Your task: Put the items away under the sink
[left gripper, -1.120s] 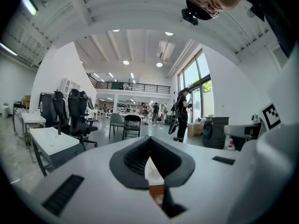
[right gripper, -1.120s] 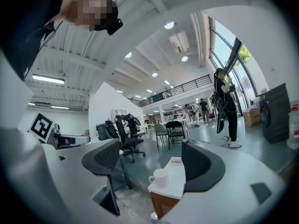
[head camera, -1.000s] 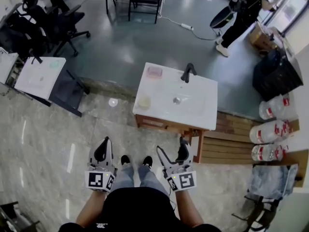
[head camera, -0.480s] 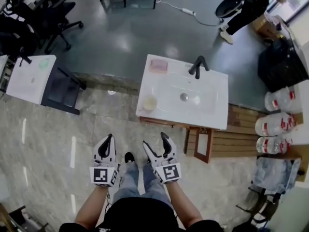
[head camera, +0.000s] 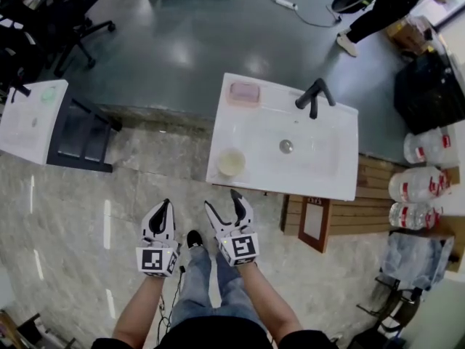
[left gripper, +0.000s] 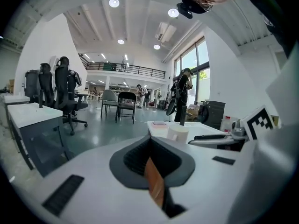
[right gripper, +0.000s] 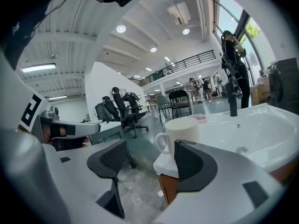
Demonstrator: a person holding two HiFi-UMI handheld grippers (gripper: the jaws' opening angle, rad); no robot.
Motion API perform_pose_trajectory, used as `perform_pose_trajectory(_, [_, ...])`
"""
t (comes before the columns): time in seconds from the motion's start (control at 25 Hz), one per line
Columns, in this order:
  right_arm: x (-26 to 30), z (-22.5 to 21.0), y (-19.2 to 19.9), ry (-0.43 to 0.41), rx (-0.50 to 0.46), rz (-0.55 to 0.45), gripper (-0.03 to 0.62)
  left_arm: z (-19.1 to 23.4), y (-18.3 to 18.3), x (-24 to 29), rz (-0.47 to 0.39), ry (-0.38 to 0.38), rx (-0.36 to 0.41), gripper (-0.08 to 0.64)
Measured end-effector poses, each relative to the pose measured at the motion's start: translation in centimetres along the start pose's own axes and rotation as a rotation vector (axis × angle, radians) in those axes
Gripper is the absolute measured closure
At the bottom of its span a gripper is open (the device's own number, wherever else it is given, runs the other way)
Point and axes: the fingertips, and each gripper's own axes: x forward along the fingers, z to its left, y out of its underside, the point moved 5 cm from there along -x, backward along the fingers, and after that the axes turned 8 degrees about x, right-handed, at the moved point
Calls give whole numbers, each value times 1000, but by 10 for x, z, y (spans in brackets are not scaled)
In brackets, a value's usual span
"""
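Note:
A white sink [head camera: 320, 173] stands on a wooden cabinet just ahead of me. A cream mug [head camera: 231, 161] sits on its near left corner and a pink item [head camera: 245, 91] on the far left corner, beside the black faucet [head camera: 314, 95]. The cabinet door [head camera: 314, 224] hangs open at the front right. My right gripper [head camera: 226, 204] is open, a short way in front of the mug [right gripper: 182, 132], nothing between its fingers [right gripper: 114, 160]. My left gripper [head camera: 160, 209] is shut and empty, to the left over the floor. From the left gripper [left gripper: 152, 160], the mug [left gripper: 177, 133] shows ahead.
Several large water jugs [head camera: 425, 187] lie right of the sink by a wooden pallet [head camera: 367, 198]. A black bag [head camera: 429, 86] sits at far right. A white table [head camera: 29, 118] and office chairs [head camera: 65, 13] stand left. A person [head camera: 378, 6] stands beyond the sink.
I have come closer to the sink. My right gripper left the cabinet door, which now hangs open, and swung left in front of the mug. The left gripper stayed shut.

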Motion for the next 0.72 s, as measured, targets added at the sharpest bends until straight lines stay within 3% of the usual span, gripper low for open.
perform_pose_trajectory(0.36, [65, -6, 17, 40, -20, 11, 328, 9, 38, 31, 43, 7, -2, 553])
perform_pose_trajectory(0.72, [86, -10, 13, 107, -41, 21, 472, 13, 45, 20, 75, 11, 8, 552])
